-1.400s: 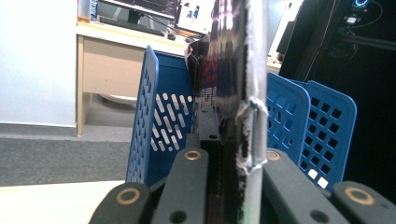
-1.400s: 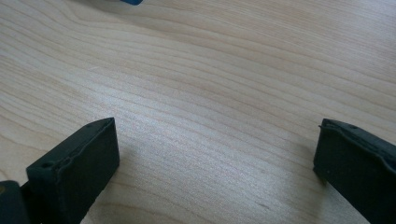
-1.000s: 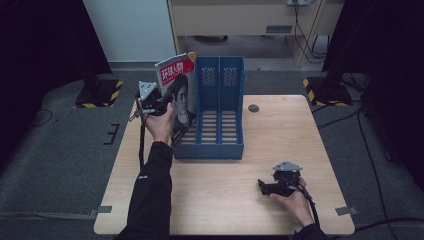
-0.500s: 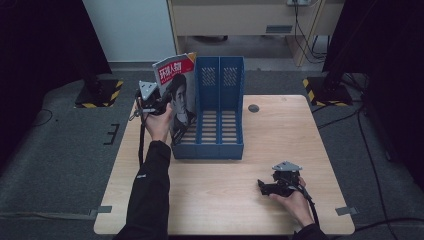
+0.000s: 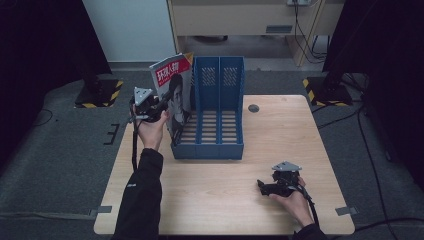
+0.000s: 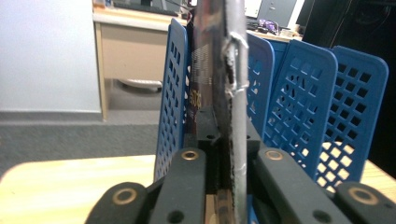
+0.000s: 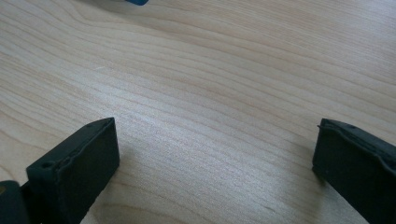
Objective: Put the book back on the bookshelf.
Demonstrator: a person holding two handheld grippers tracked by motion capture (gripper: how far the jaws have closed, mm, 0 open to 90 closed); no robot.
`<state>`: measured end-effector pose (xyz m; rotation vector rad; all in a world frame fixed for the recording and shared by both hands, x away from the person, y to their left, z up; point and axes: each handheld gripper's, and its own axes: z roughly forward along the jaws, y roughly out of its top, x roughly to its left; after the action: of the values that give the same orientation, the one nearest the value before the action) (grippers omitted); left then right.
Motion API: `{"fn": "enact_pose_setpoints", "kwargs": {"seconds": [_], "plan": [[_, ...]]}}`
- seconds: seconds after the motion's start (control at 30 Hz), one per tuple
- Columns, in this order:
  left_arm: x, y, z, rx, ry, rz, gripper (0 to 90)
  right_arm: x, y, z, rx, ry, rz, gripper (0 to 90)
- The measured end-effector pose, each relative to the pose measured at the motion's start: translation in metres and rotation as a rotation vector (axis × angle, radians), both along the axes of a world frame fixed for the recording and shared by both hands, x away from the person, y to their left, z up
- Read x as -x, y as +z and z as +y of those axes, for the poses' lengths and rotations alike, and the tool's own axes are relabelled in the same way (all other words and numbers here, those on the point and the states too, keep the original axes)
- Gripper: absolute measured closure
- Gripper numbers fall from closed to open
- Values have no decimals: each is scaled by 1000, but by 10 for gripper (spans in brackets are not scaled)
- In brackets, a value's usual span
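The magazine (image 5: 176,95) stands upright at the blue file rack's (image 5: 217,145) left wall, clamped in the left hand-held gripper (image 5: 159,107). The right hand-held gripper (image 5: 265,186) rests wide-jawed on the pale wooden tabletop (image 5: 220,195). Grey carpet (image 5: 55,165) surrounds it; a beige cabinet (image 5: 240,17) stands behind.

Office turned recording lab, by the look of it.
Light wooden table (image 5: 220,200) sits on grey carpet (image 5: 60,165), its feet marked off with tape strips (image 5: 346,210). Black curtains (image 5: 45,45) hang on both sides, held on stand bases edged with yellow-black hazard tape (image 5: 100,95). Behind the table: a beige desk unit (image 5: 235,17) with cables (image 5: 305,30) dangling down to the floor, next to a white wall panel (image 5: 127,30). The left gripper view shows that beige desk with a drawer (image 6: 128,51) and monitors (image 6: 275,9) on a desktop behind. A blue file rack (image 5: 217,115) on the table fits the office setting.
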<state>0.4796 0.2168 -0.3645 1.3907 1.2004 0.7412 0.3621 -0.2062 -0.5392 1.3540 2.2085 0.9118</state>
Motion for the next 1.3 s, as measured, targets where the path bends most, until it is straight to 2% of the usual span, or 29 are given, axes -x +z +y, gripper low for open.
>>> {"fn": "enact_pose_setpoints", "kwargs": {"seconds": [0.03,0.1,0.3,0.57,0.6,0.67,0.73,0.83,0.97,1.23,1.3], "plan": [[0,0,0,7,0,0,860,0,0,0,0,-1,0,10],[-3,-2,-1,47,-10,-2,863,0,0,1,-3,-3,0,9],[-13,-9,-6,36,7,-42,865,0,0,1,-2,3,1,7],[-22,-15,-6,-2,-4,-87,864,-1,0,2,-1,14,1,7],[-21,-18,-6,-13,3,-71,863,-1,0,2,-2,13,-1,8],[-20,-23,-4,-10,2,-65,863,0,0,2,-1,14,-2,9],[-18,-29,-2,-10,-3,-35,862,0,0,2,-2,13,-2,10],[-15,-34,1,-27,-18,-20,861,0,0,3,-3,13,-1,10],[-7,-37,4,-19,-29,7,858,0,0,3,-2,13,-1,10],[9,-48,14,-42,-43,60,845,0,0,3,2,19,-3,10],[14,-52,14,-52,-47,62,845,0,0,3,3,20,-4,10]]}}
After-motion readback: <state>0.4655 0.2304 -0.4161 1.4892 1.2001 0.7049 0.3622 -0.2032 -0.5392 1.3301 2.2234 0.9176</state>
